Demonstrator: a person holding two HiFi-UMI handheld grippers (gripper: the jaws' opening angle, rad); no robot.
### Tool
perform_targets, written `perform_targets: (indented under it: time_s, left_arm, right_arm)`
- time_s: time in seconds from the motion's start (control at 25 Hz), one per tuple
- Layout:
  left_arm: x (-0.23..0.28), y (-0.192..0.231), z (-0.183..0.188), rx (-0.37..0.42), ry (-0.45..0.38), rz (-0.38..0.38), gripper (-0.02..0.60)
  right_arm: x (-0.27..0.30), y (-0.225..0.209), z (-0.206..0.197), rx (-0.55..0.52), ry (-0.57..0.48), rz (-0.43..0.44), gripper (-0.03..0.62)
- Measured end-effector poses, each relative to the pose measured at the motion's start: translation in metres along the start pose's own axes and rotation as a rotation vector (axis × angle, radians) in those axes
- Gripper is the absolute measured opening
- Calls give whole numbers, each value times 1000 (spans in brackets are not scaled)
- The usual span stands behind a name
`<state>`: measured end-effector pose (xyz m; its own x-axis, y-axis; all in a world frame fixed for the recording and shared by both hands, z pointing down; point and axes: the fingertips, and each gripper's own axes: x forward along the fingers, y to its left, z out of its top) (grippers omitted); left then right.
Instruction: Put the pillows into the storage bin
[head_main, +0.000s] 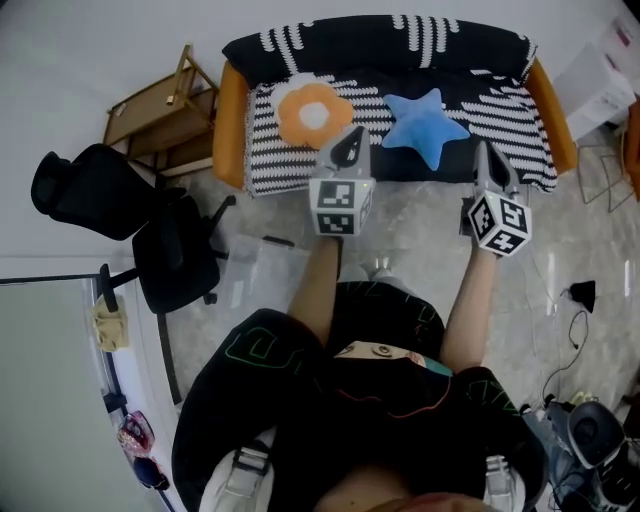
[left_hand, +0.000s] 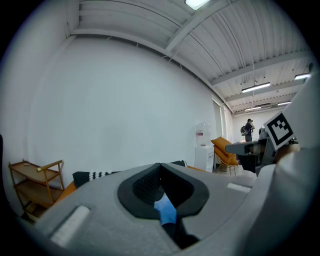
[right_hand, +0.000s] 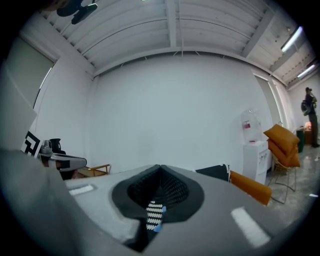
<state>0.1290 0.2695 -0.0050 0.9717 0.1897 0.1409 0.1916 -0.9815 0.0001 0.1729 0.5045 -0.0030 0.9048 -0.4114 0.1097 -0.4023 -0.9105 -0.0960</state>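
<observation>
Across the upper centre of the frame, one striped sofa (head_main: 500, 130) carries both pillows: one orange flower pillow (head_main: 313, 113) and one blue star pillow (head_main: 425, 127). Judged step: approach, nothing grasped yet. Two tools, left tool (head_main: 352, 138) and right tool (head_main: 483, 152), are fully closed and empty; each must open before gripping.

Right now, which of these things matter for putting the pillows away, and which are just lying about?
For the job: orange flower pillow; blue star pillow; left hand-held gripper and right hand-held gripper, both shut, empty.
Lying about: black office chair; wooden shelf; water dispenser.
</observation>
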Motion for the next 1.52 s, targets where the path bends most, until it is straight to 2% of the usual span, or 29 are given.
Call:
perform_targets:
  time_s: [0.32,0.4,0.6,0.76,0.92,1.08,1.32,1.52]
  left_arm:
    - [48,22,-19,-39,37,-3,11]
    - [71,18,-25,-53,51,-32,11]
    - [148,-4,-41,-54,101,-163,11]
    - [209,-11,-75,-76,197,-238,11]
    - [253,-7,-124,-99,338,-295,11]
    - [296,5,-159,-128,424,-343,11]
    - [338,4,-210,-138,529,-424,11]
    - [339,-3,-253,-144,618,-474,11]
  right_arm:
    - [45,-1,-18,-10,42,37,3]
    - [54,-14,-24,-9,59,17,3]
    - [83,-66,-38,32,95,-99,3]
    - [122,-92,-72,91,159,-160,3]
    - [153,-99,-121,170,259,-208,3]
    - [192,-101,-157,239,321,-238,3]
    - [223,-114,-207,322,404,-299,3]
    - [220,-115,-249,353,481,-323,3]
